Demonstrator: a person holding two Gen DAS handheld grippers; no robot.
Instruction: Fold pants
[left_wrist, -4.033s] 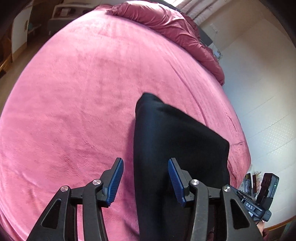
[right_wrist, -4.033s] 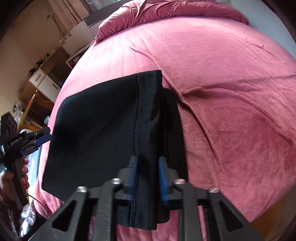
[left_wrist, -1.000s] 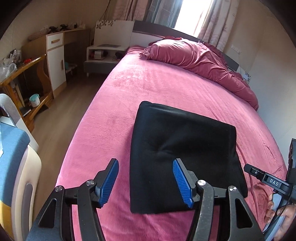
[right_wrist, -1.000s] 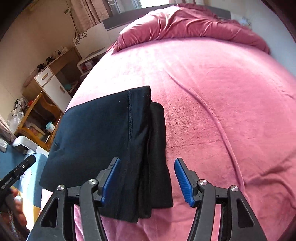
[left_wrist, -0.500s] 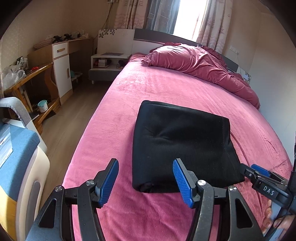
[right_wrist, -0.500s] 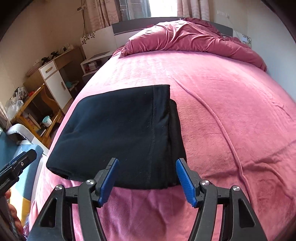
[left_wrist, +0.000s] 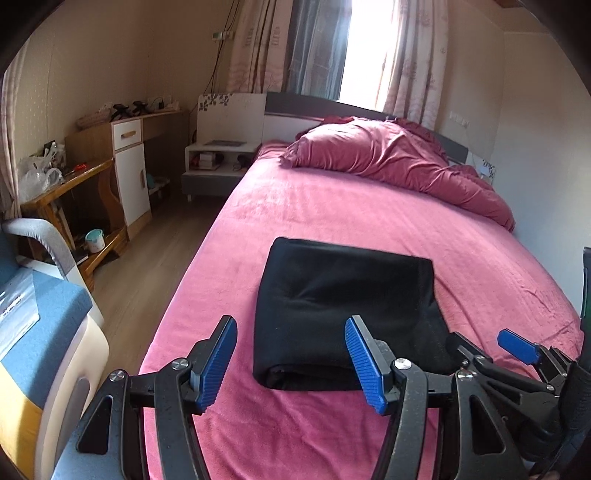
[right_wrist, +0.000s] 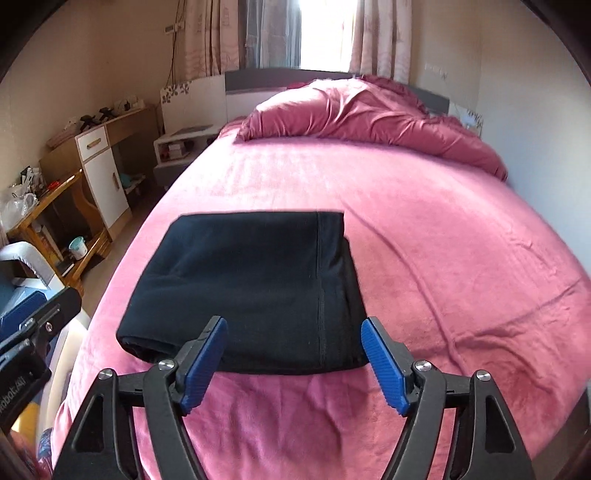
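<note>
A: Looking at the pants (right_wrist: 251, 291), they lie as a flat black packet on the pink bed (right_wrist: 443, 258), near its foot edge.

B: And each claw?

A: The left claw (left_wrist: 291, 363) stands wide apart and holds nothing. The right claw (right_wrist: 293, 360) has just been opening; nothing is between its pads, the packet lies beyond them.

B: So the folding seems finished?

A: I judge yes. To end well, draw both away without catching the near edge (the layers there look loose), and check that the seam side is even.
</note>
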